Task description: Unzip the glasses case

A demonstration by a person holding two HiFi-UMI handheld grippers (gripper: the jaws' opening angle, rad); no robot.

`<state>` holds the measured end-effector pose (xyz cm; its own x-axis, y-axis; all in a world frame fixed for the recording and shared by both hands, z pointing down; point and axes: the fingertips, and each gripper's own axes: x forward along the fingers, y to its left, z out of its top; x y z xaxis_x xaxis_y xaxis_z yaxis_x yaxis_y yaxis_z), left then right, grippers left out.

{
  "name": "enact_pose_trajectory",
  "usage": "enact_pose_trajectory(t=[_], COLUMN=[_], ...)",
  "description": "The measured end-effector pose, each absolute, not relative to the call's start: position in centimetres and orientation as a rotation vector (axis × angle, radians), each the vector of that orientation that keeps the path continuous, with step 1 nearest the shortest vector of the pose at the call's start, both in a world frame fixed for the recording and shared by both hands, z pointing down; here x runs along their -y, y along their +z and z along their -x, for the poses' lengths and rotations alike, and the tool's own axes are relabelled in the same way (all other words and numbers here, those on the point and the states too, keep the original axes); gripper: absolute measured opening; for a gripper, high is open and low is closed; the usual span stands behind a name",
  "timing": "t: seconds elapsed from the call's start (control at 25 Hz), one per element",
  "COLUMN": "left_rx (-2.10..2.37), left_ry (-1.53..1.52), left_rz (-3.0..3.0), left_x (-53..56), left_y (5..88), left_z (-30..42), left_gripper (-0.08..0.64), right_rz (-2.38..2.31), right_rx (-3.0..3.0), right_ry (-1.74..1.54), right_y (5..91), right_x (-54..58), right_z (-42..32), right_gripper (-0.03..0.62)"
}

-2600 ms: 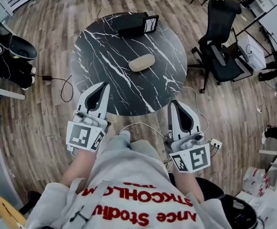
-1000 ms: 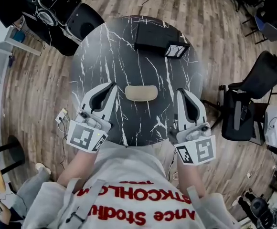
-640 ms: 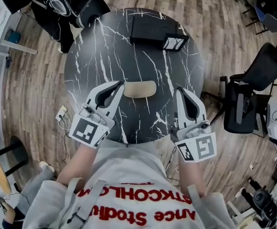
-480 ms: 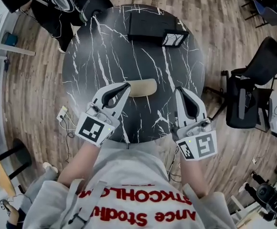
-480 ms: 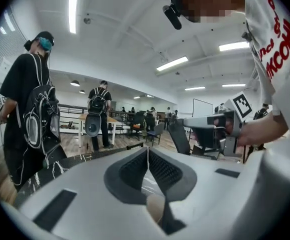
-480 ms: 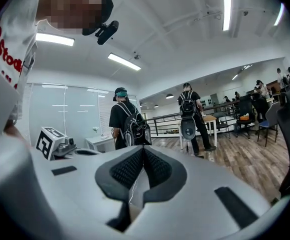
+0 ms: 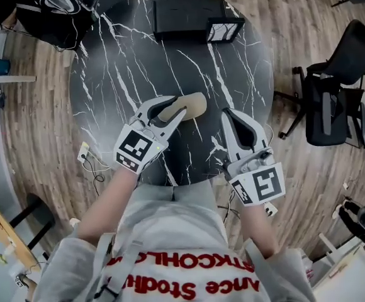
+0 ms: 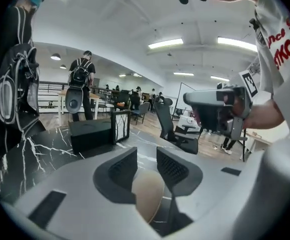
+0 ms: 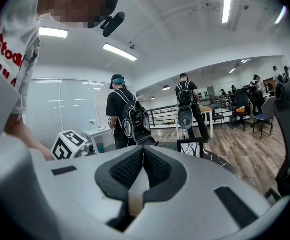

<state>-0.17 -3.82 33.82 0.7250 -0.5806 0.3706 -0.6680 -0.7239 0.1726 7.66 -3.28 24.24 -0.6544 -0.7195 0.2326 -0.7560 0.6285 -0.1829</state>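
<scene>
left: my left gripper jaws opening, straddling the beige oval glasses case end | right: my right gripper clenched empty, right of case | case: on black marble round table

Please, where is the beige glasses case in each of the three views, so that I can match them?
Head view: glasses case at the table's centre, its left end between the opening jaws of the left hand-held gripper.
Left gripper view: bottom centre, between the jaws, not pinched.
Right gripper view: not clearly in it.
Shared landmark: the black frame on the table's far side.
</scene>
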Motion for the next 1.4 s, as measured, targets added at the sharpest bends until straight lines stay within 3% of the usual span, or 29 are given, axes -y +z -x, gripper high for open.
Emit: enact_pose_trajectory(t=[0.08,0.4,0.84,1.12,1.4], left_rx=[0.910,0.608,0.419,0.385,0.199], left_ry=[0.492,0.754,1.080,1.102,1.207], left_rz=[-2.614,-2.507,-2.514,-2.520,-2.737], left_x=[4.2,4.8,3.8,2.3,-3.4], left_y=[36.1,43.0,45.3,45.8,45.5], left_z=[-0.4,-3.2,-3.0,-3.0,-2.4], left_gripper=[0.116,0.269,0.298,0.296,0.293], right_rz=[-1.248,-1.308,-1.268,-1.225,-0.850], right_rx=[2.687,2.627,2.592,2.518,2.530], right_ry=[0.412,0.439,0.480,0.510,0.749], right_y=[25.2,27.8,30.5,33.3,38.3], right_x=[3.3,3.5,3.8,5.1,3.1], right_z=[-7.9,-9.1,-9.0,-10.1,-7.9], right_gripper=[0.015,0.015,0.015,0.015,0.016])
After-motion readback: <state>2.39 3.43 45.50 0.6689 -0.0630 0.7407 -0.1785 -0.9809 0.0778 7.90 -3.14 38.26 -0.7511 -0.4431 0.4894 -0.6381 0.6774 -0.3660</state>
